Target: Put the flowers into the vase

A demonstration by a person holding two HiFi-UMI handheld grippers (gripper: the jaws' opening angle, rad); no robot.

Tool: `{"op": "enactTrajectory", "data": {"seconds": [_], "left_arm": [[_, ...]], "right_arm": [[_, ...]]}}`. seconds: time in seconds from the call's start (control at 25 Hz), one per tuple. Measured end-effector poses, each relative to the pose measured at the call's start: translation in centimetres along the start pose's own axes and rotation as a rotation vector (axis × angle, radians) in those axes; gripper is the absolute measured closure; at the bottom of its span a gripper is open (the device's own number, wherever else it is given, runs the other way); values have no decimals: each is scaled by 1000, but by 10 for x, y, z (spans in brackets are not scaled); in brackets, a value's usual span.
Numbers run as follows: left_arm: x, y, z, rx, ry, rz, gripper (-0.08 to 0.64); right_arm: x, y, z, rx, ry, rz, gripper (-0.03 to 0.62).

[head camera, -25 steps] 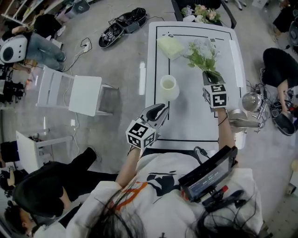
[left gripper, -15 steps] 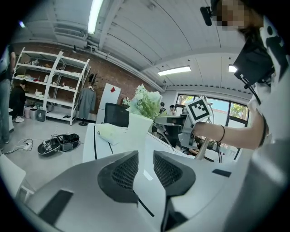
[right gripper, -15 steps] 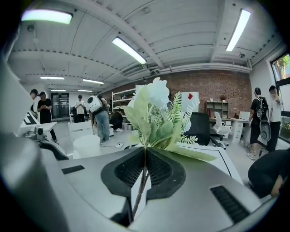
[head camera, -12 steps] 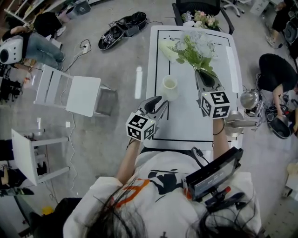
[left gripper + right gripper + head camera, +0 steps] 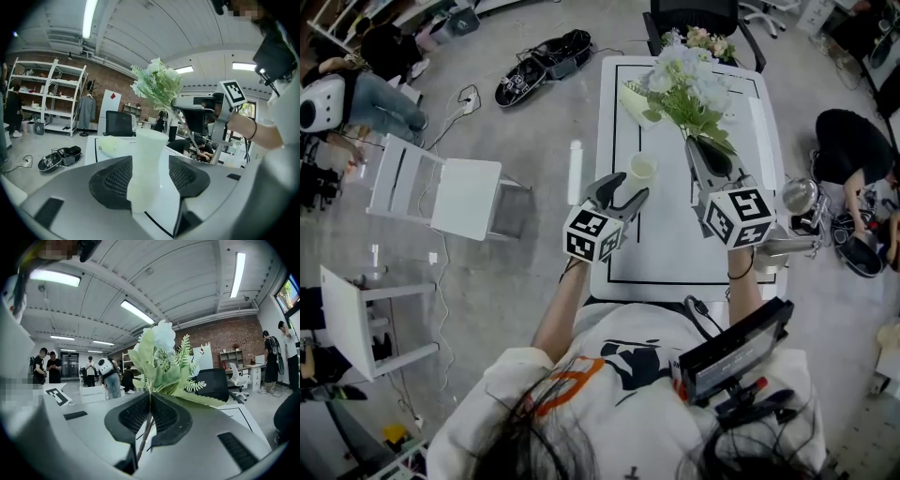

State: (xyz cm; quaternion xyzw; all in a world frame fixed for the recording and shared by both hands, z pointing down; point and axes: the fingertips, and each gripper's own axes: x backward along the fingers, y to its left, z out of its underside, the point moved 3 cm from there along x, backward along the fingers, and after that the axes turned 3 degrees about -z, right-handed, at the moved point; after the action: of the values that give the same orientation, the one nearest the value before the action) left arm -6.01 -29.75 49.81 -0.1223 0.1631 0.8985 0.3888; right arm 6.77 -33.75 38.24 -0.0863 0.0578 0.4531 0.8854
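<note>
Our right tongs (image 5: 698,150) pinch flowers (image 5: 684,89) by stems, held above counter (image 5: 675,253) for insertion; left tongs (image 5: 625,195) just been opening wide, vase (image 5: 642,168) upright between, ungripped, we judge for steadying.

One white rectangular table (image 5: 675,253) with a black border line, one pale green waisted vase (image 5: 642,167), one bunch of white and green artificial flowers (image 5: 684,89), one second flower bunch (image 5: 705,39) on one far black office chair (image 5: 694,11), two grey marker-cube grippers, left gripper (image 5: 630,190) and right gripper (image 5: 701,150), one white slatted chair (image 5: 441,192) at left.
</note>
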Motion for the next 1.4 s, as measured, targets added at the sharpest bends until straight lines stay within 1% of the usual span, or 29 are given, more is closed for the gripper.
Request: {"op": "enactTrajectory", "data": {"seconds": [0.12,0.28,0.4,0.56,0.76,0.88,1.04,1.16,1.28,1.4], "left_arm": [[-7,4,-4,-11,-5,6,316],[-15,6,-8,-35,-5,18,314],[-19,4,-8,-34,-6,25,314],[-25,2,-6,-61,3,26,315],[-28,5,-4,-67,5,21,321],[-29,5,-4,-76,5,25,324],[-30,5,-6,-74,2,23,324],[-29,4,-6,-78,-2,23,327],[-28,0,-6,-86,-2,30,330],[-27,-5,-6,-91,-3,41,330]], "right_arm": [[1,4,-13,-13,-31,-15,572],[1,8,-26,-17,-52,-28,572],[1,10,-31,-20,-60,-38,572],[-2,15,-41,-14,-83,-47,574],[-13,25,-47,11,-95,-68,574],[-20,30,-49,2,-108,-76,574],[-29,34,-61,-27,-169,-83,574],[-34,39,-69,-27,-227,-89,574],[-38,43,-71,-22,-283,-107,574],[-40,43,-69,-31,-306,-101,574]]}}
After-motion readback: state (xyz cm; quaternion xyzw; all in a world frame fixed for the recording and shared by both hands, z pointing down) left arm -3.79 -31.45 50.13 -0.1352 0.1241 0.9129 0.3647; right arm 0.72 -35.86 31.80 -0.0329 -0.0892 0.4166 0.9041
